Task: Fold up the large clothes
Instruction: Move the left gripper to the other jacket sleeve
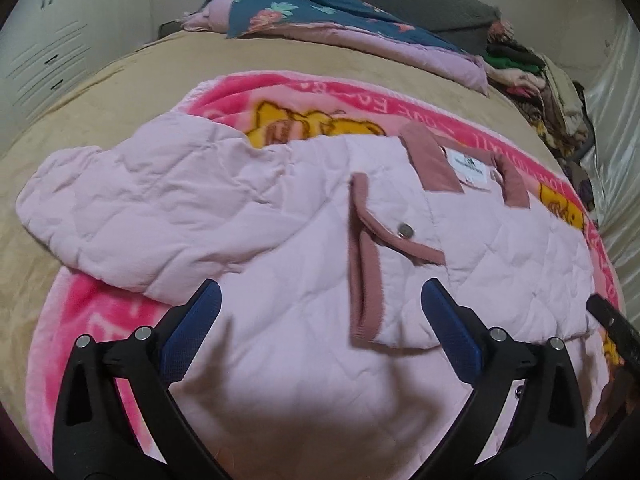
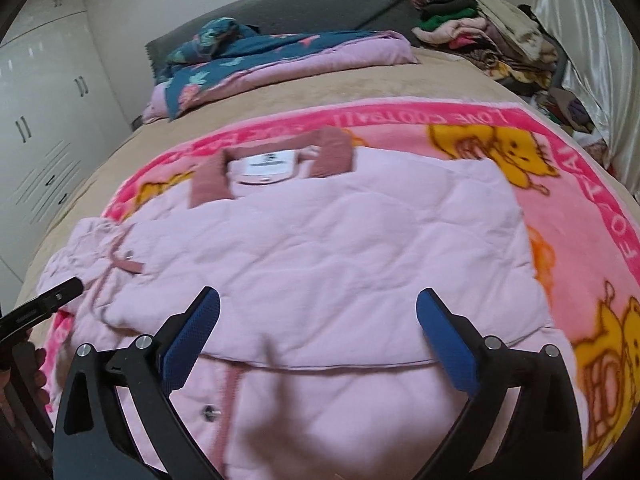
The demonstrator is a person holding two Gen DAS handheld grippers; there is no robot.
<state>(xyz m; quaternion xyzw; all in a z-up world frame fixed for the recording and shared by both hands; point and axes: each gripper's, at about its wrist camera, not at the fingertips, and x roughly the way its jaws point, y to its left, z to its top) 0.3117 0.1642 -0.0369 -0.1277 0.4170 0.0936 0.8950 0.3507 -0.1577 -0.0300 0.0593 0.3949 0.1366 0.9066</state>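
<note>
We see the pink quilted jacket (image 1: pixel 280 216) lying flat on a bright pink cartoon blanket (image 2: pixel 580 208) spread over the bed (image 1: pixel 120 92) (folded bedding (image 2: pixel 280 60) sits near the headboard). Our left gripper (image 1: pixel 320 304) and right gripper (image 2: pixel 318 308) both hover over the jacket, fingers spread wide and holding nothing.

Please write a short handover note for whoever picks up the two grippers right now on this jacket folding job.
Left gripper: open, holding nothing, above the jacket.
Right gripper: open, empty, above the jacket.
Pink quilted jacket: lies front up on the pink cartoon blanket on the bed, collar at the far end. One side is folded in over the body; one sleeve still lies spread out to the side.
Left: fold that sleeve in, then fold the jacket in half.
</note>
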